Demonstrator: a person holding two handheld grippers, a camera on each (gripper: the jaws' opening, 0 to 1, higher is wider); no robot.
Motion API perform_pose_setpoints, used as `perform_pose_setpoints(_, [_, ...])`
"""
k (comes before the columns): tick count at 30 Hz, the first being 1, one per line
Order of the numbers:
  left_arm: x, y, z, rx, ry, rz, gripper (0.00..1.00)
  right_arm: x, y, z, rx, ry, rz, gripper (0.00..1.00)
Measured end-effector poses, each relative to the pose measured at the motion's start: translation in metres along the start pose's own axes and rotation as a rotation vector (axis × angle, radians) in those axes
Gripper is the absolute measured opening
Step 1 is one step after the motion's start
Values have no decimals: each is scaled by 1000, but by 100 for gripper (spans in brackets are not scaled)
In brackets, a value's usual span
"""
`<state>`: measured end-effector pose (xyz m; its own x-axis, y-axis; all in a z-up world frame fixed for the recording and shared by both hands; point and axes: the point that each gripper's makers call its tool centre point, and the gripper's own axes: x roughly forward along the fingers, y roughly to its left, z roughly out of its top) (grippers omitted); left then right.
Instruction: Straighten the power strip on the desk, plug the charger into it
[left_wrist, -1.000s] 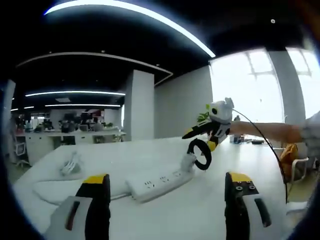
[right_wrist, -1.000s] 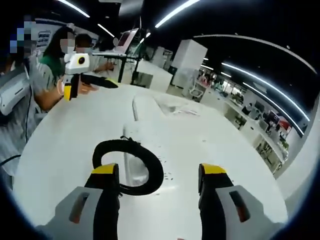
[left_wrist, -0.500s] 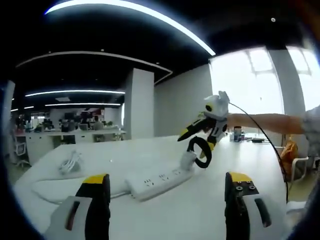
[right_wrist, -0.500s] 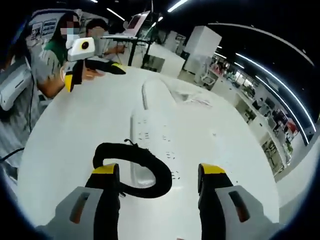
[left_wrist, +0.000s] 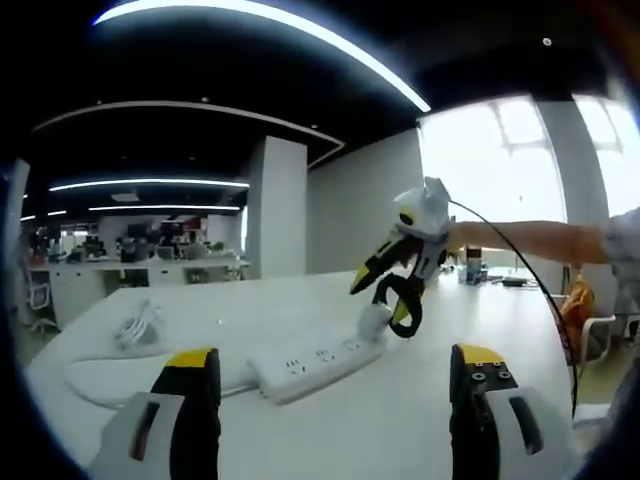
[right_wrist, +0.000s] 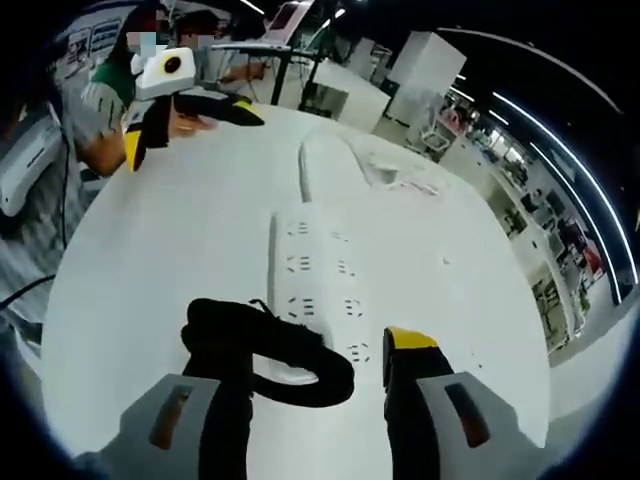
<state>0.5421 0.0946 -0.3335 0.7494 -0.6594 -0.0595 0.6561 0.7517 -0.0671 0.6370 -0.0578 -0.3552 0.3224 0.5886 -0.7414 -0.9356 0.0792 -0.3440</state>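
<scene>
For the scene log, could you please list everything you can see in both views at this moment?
desk: one, white, under everything.
power strip: one, white, flat on the desk, its white cord trailing away.
black cable loop: one, black, at the near end of the strip, in front of the right claw.
small white bundle: one, white, on the far desk area; what it is, cannot tell.
people: at least one seated beyond the desk.
left claw: yellow-tipped, open, above the desk.
right claw: yellow-tipped, at the cable loop; grip unclear.
</scene>
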Motion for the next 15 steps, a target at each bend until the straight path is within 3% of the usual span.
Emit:
perform_pose_setpoints(10, [0, -2, -2, 0, 4, -1, 97, 5, 3, -10, -8, 96, -6, 40])
perform_pose_setpoints(15, [-1, -1, -1, -1, 2, 0, 97, 4, 3, -10, -15, 108, -11, 31])
